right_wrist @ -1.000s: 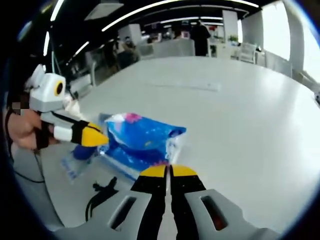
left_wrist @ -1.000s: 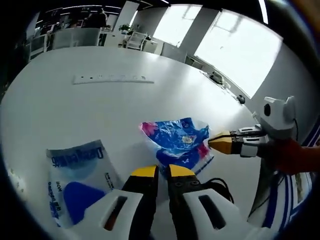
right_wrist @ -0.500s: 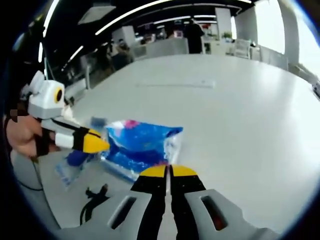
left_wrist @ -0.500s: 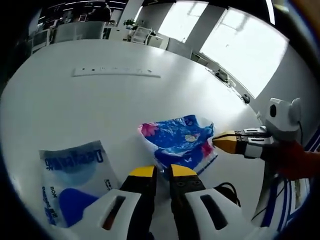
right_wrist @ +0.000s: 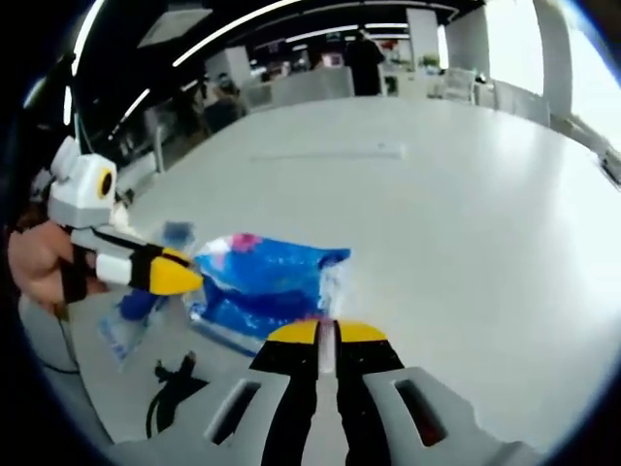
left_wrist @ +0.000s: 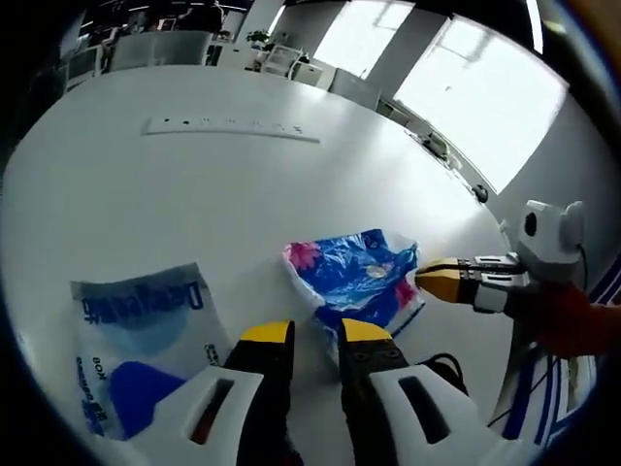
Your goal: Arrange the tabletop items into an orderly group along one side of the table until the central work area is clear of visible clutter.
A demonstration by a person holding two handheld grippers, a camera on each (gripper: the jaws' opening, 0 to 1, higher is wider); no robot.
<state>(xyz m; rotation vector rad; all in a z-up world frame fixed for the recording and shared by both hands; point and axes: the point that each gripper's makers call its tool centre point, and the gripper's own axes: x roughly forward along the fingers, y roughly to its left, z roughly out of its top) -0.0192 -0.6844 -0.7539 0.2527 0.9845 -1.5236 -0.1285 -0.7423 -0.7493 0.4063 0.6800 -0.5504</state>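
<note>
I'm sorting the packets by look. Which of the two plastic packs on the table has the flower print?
The crumpled bright blue pack with pink flowers, lying between the two grippers. The other, the pale flat pack farther left in the left gripper view, bears blue lettering and a dark blue shape, no flowers.

So on the table [left_wrist: 116, 194] there's a crinkly pack [left_wrist: 354, 277] sitting in the middle-ish area. A flat pouch [left_wrist: 136, 340] lies well apart from it, nearer the table's near edge. A long strip [left_wrist: 230, 127] lies way behind both, toward the far edge. A cable [right_wrist: 170, 403] sits by the near edge, close to the pack. The right gripper [left_wrist: 437, 282] is just beside the pack, the left gripper [right_wrist: 179, 277] at its other end.
</note>
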